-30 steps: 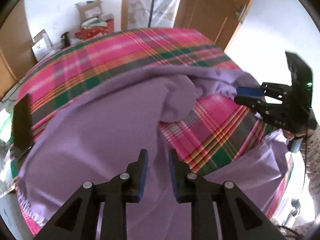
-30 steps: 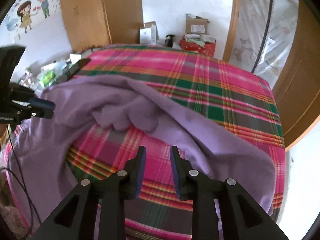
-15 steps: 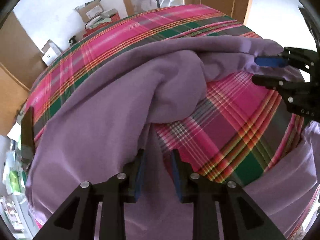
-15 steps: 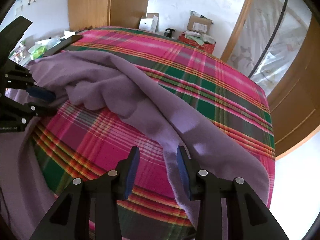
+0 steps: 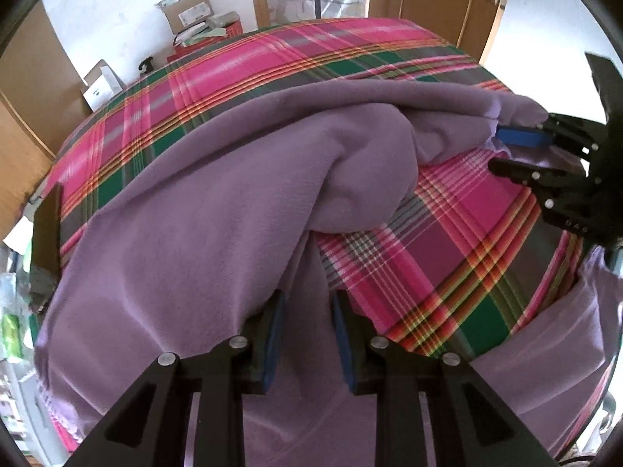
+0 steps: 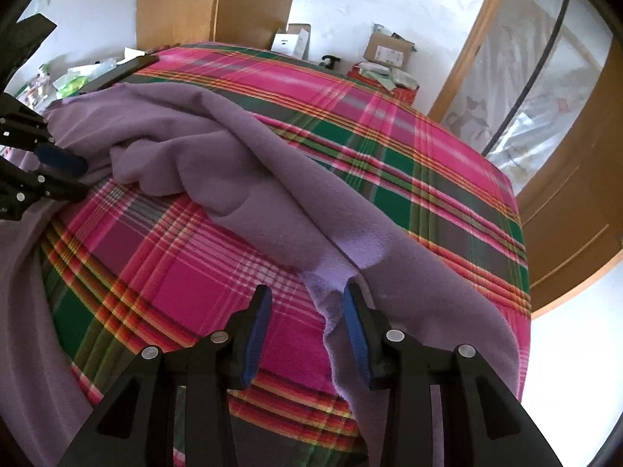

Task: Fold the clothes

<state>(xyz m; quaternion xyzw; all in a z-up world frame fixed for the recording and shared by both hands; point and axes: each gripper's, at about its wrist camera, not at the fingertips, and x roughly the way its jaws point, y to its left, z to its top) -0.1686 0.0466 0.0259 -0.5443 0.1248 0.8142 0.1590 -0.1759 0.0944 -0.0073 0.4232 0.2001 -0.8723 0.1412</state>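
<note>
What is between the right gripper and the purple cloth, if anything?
Nothing visible. The right gripper is open, and an edge of the purple cloth already lies between its fingers, next to the right-hand pad, over the plaid bed cover.

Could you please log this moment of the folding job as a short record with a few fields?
garment: purple fleece garment, bunched in a ridge across the bed, part hanging over the near edge
surface: pink and green plaid bedspread
left gripper: open, fabric fold between its fingers
right gripper: open, garment edge beside its right finger
background: cardboard boxes by the far wall
fold status: not yet folded flat
</note>
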